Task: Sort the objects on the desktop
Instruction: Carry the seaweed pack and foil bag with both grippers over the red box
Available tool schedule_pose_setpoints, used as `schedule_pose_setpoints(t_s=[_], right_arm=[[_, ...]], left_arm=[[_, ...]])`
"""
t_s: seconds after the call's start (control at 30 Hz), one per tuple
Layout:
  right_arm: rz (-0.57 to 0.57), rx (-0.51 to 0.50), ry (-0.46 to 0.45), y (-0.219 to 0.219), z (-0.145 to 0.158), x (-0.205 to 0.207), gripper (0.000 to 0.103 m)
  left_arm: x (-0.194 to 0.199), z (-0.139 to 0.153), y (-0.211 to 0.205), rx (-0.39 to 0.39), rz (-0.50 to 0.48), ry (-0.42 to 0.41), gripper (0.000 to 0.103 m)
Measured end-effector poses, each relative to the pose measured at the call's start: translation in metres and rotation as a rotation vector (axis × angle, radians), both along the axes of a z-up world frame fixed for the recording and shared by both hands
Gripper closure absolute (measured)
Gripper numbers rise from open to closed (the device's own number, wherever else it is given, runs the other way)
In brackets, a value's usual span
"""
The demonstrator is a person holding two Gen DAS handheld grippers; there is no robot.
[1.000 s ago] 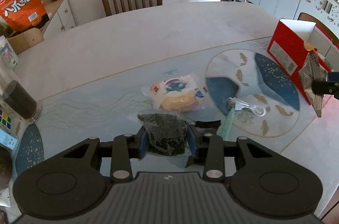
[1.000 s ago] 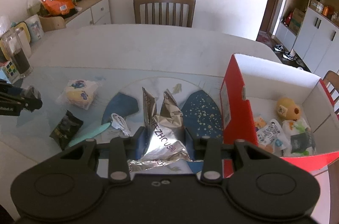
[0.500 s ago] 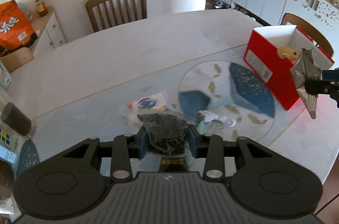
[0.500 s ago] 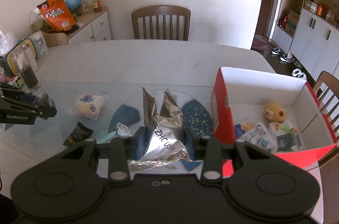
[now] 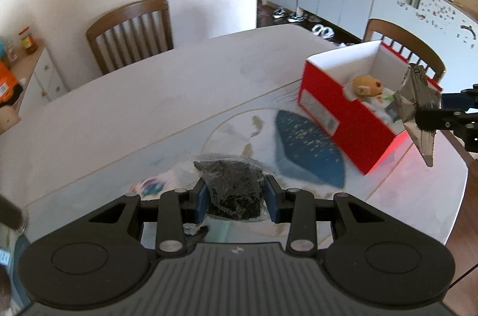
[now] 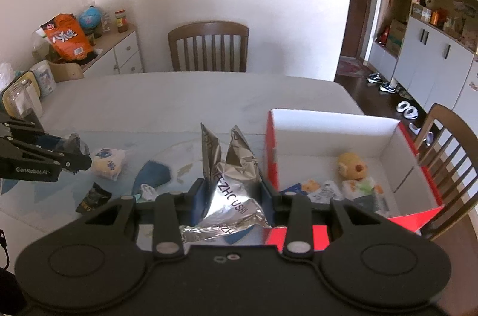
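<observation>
In the left wrist view my left gripper [image 5: 237, 196] is shut on a clear bag of dark crumbly stuff [image 5: 233, 190], held above the table. In the right wrist view my right gripper [image 6: 233, 195] is shut on a crumpled silver foil packet [image 6: 230, 181], just left of the red box [image 6: 270, 154]. The box is white inside and holds a plush toy [image 6: 352, 166] and several packets. From the left view, the right gripper [image 5: 424, 118] hangs with the foil packet [image 5: 418, 103] over the near corner of the red box [image 5: 343, 118]. The left gripper [image 6: 76, 156] shows at the far left of the right view.
On the patterned mat [image 6: 155, 172] lie a yellow-and-white snack packet [image 6: 107, 166], a small black packet [image 6: 92, 198] and a white item [image 6: 148, 190]. A glass jar [image 6: 22, 100] stands at the left. Chairs stand behind [image 6: 209, 47] and to the right [image 6: 448, 142] of the table.
Both grippers have risen with their packets still held. The left one has swung right, so the red box now looks nearer and its inside shows. The right one stands higher beside the box.
</observation>
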State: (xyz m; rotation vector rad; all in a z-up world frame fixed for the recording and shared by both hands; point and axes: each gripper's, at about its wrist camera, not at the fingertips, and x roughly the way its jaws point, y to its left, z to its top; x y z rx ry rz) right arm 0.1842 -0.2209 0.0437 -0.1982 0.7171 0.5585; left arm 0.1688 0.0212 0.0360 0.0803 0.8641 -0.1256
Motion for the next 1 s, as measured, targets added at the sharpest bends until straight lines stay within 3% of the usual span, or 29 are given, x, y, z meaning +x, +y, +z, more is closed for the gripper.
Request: schedule_pose_setpoints(t_s=[0.33, 1.0], right_arm=[[-0.035, -0.001, -0.016, -0.037, 0.007, 0.017, 0.065], [-0.033, -0.015, -0.005, -0.085, -0.001, 0.075, 0.065]], left_arm=[[0.023, 0.015, -0.054, 0.005, -0.075, -0.027, 0.066], [0.079, 0.018, -0.139, 0.008, -0.126, -0.044, 0.066]])
